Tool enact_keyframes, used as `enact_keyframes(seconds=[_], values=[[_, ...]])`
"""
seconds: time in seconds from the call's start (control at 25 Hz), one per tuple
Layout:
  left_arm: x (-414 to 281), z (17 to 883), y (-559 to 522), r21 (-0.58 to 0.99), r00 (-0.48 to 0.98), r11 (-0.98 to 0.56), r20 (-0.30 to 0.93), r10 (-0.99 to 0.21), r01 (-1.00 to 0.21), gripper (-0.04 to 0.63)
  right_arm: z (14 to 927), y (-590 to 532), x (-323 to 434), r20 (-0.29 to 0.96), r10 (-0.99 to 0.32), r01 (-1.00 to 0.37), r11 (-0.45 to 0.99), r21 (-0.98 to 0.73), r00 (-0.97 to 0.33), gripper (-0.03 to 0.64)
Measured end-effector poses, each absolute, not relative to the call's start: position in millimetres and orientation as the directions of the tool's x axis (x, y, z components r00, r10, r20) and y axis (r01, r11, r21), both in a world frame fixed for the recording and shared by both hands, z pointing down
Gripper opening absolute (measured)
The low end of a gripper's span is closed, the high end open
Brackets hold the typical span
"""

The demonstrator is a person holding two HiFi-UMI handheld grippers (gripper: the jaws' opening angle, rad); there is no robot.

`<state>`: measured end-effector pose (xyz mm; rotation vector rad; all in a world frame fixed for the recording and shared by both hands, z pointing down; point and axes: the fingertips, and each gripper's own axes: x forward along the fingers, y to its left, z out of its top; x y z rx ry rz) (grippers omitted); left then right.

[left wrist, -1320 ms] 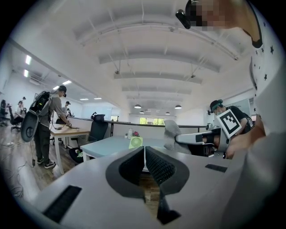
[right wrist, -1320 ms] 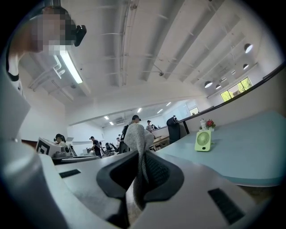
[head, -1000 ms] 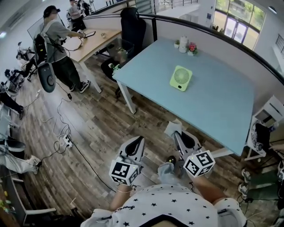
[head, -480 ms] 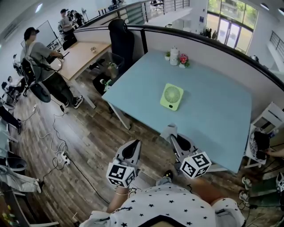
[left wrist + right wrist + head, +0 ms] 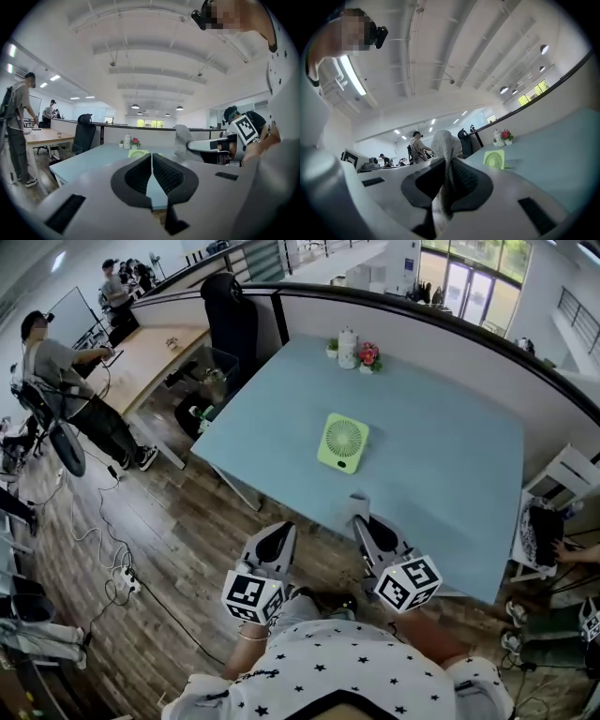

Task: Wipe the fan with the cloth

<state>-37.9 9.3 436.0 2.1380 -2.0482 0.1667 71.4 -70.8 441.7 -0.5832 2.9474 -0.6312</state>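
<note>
The fan (image 5: 343, 442) lies flat, grille up, on the pale blue desk (image 5: 450, 456), near the side closest to me, and it sits lower and closer in the head view than it did 1 second ago, so I am closing in on it rather than working on it. Nothing touches it yet. The cloth (image 5: 445, 154) is clamped in the jaws of my right gripper (image 5: 449, 164), a grey fold standing up above them and a tail hanging below. That gripper has come up to the desk's near edge, with the fan ahead of it and a little to the left. My left gripper (image 5: 152, 157) has its jaws together with nothing between them, and it hangs over the wooden floor just short of the desk. Beyond the fan, a white jar (image 5: 348, 348) and a small pot of flowers (image 5: 368, 355) stand at the far edge, well apart from it. I judge the approach nearly done: the wiping has not begun, and the next move is to carry the cloth forward over the desk and down onto the grille.
</note>
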Motion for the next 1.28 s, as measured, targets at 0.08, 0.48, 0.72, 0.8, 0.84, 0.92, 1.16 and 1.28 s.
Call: enact_keyframes(seconds=[0.08, 0.48, 0.72, 0.8, 0.84, 0.92, 1.16, 1.28], values=[[-36, 435, -5, 0.046, 0.076, -0.068, 0.198, -0.977, -0.997, 0.032, 444, -79, 73, 0.012, -0.398, -0.367, 0.835, -0.411, -0.918, 0.031], [-55, 441, -78, 0.081, 0.227, -0.216, 0.181, -0.957, -0.973, 0.034, 445, -129, 57, 0.052, -0.51, -0.488, 0.782, -0.388, -0.859, 0.031], [-95, 439, -124, 0.084, 0.304, -0.293, 0.171, -0.937, -0.952, 0.032, 443, -160, 21, 0.063, -0.572, -0.551, 0.746, -0.374, -0.818, 0.031], [-107, 437, -141, 0.077, 0.33, -0.321, 0.162, -0.93, -0.944, 0.034, 444, -172, 9, 0.069, -0.595, -0.574, 0.73, -0.372, -0.801, 0.031], [-113, 436, -149, 0.076, 0.341, -0.333, 0.158, -0.927, -0.94, 0.034, 443, -177, 3, 0.071, -0.605, -0.584, 0.723, -0.369, -0.793, 0.031], [-126, 435, -161, 0.079, 0.36, -0.352, 0.155, -0.92, -0.933, 0.034, 443, -185, -10, 0.077, -0.621, -0.602, 0.71, -0.365, -0.78, 0.031], [-164, 440, -184, 0.087, 0.389, -0.379, 0.151, -0.909, -0.921, 0.034, 454, -205, -45, 0.117, -0.655, -0.648, 0.675, -0.353, -0.747, 0.031], [-180, 445, -190, 0.104, 0.395, -0.383, 0.155, -0.905, -0.918, 0.034, 462, -211, -58, 0.148, -0.666, -0.669, 0.658, -0.347, -0.731, 0.031]])
